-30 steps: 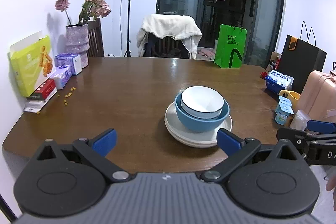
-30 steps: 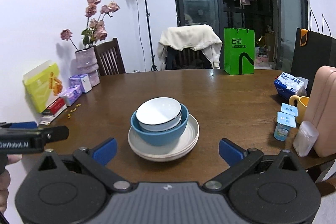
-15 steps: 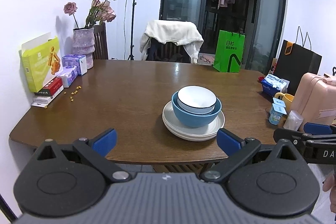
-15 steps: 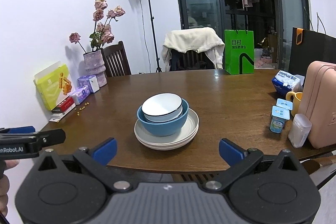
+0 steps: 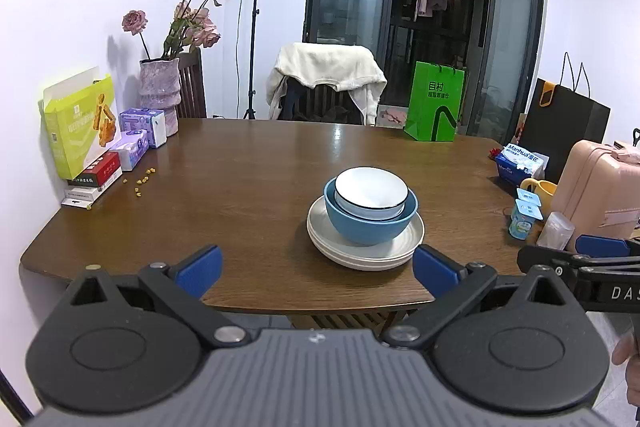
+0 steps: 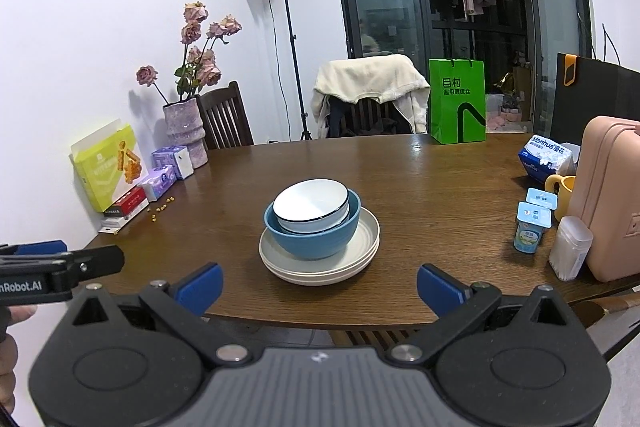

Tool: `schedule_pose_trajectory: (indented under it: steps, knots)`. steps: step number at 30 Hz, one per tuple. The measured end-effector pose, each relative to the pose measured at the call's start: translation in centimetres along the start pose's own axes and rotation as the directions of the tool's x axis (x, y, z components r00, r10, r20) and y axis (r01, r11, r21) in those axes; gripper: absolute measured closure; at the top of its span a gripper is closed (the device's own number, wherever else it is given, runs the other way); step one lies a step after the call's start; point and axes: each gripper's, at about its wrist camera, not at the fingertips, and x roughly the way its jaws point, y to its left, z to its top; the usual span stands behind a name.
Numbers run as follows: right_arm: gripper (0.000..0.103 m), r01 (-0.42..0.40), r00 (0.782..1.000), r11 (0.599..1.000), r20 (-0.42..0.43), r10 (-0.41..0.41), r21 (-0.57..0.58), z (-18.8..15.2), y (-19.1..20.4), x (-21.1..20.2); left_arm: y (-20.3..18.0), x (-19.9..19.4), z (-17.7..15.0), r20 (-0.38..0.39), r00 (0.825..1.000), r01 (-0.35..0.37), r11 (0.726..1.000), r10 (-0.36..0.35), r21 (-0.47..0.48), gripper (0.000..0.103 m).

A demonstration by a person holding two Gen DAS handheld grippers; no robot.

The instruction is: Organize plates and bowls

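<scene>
Left tool (image 5: 316,269) is spread wide, nothing between its blue pads; right tool (image 6: 318,287) same, spread and empty. I have both held off the near edge of the table (image 5: 248,171), level with each other, pointed at the stack. White bowl (image 5: 370,191) sits nested in the blue bowl (image 5: 366,227), which sits on the white plates (image 5: 364,255), at least two, stacked flush. Stack stands mid-table, slightly toward my right. Yogurt cups (image 6: 531,227) and a yellow mug (image 6: 562,193) sit well apart at the right edge.

Nested bowls (image 5: 370,209) on stacked plates (image 5: 366,249)
</scene>
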Motion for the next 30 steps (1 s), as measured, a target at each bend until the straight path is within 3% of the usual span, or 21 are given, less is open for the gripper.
schedule_pose_trajectory:
  steps: [30]
  knots:
    - [0.0, -0.009, 1.0, 1.0, -0.005, 0.009, -0.009, 0.17, 0.75, -0.54, 0.07, -0.31, 0.09, 0.0, 1.0, -0.008, 1.0, 0.008, -0.003, 0.0]
